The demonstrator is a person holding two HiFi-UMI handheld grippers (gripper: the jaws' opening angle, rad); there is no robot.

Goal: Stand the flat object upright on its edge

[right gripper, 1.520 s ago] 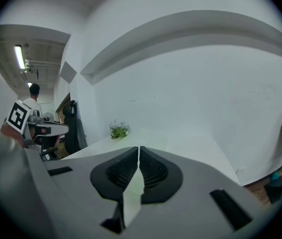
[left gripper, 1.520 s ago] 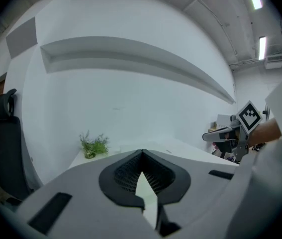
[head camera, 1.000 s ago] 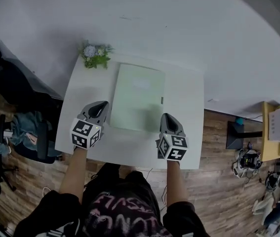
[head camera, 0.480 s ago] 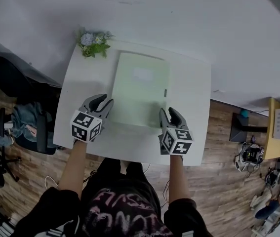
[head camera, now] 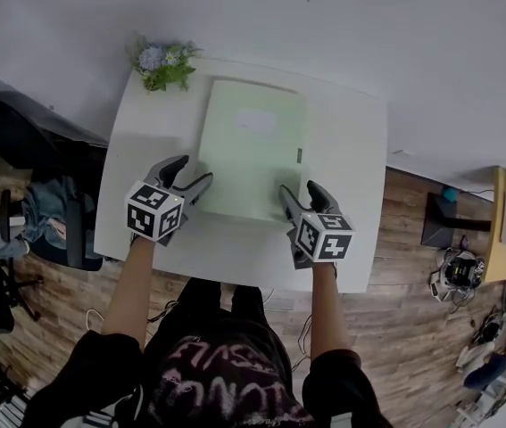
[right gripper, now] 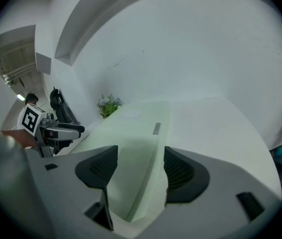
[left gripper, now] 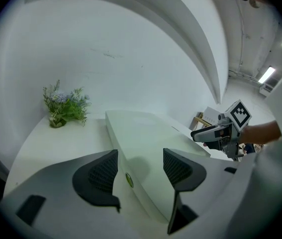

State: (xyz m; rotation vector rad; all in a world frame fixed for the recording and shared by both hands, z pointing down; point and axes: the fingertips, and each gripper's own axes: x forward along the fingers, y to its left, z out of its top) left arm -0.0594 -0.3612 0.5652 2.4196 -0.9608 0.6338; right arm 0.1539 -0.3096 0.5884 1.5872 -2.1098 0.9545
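box (head camera: 251, 145): flat on table (head camera: 351, 150)
left gripper (head camera: 194, 169): jaws just opened, box corner between
right gripper (head camera: 297, 188): jaws just opened, box corner between

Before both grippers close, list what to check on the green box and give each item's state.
1. Left gripper open: ok; its jaws have just been opening, with the green box's left edge between them, pads off it.
2. Right gripper open: ok; its jaws have just been opening, with the box's right edge between them, untouched.
3. Box upright: not ok; it lies flat on the table.
4. Plant clear of the box: ok; it stands apart at the far left corner.
5. Box rigid enough to tip: cannot tell.
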